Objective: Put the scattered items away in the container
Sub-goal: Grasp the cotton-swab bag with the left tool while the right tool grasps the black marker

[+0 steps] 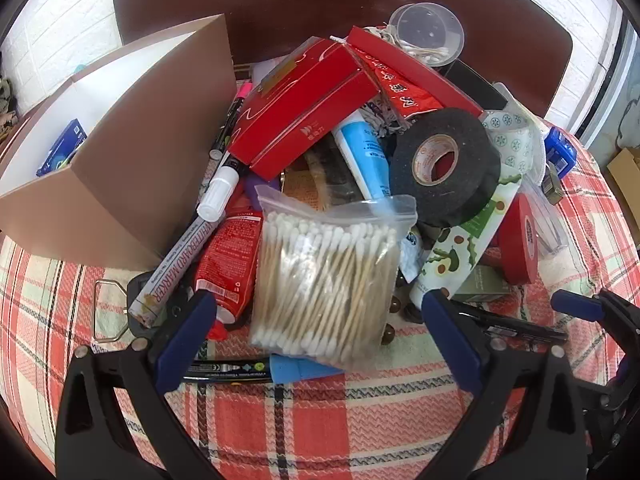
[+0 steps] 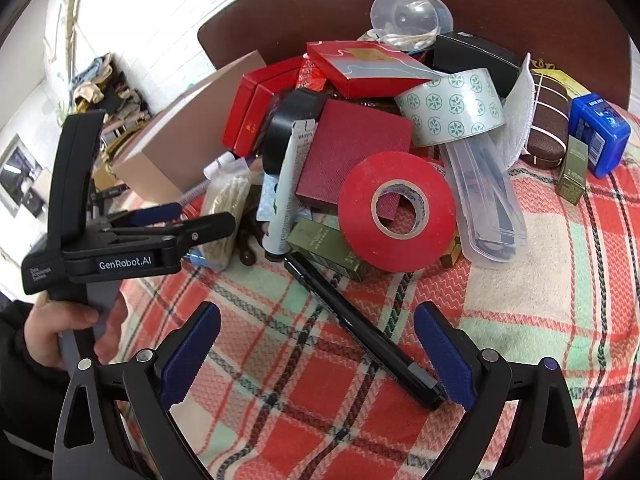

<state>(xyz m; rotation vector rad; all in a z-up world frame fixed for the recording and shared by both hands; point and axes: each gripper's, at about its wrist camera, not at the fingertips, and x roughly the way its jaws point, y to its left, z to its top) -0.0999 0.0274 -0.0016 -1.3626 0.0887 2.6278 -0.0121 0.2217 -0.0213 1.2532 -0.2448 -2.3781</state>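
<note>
Clear plastic wraps the likeliest next pick: a zip bag of cotton swabs (image 1: 326,276) lying on the near edge of the heap, directly ahead of the left gripper (image 1: 320,332), whose blue pads are spread wide on either side of it and touching nothing. The cardboard box (image 1: 120,160), the container, stands open at the far left of the plaid tablecloth (image 1: 320,420), just beside the pile, with a blue packet already inside. To take the bag well, I judge the jaws should come down across its middle, where the sticks are bundled thickest, not on the loose film near the seal, which would slip. A whiteboard marker (image 1: 188,240) and a red tube (image 1: 228,264) lie against its left side, so close squarely to avoid dragging them. The right gripper (image 2: 316,356) is also spread, empty, with a black pen (image 2: 360,324) lying between its pads on the cloth; the red tape roll (image 2: 396,212) sits beyond it.
</note>
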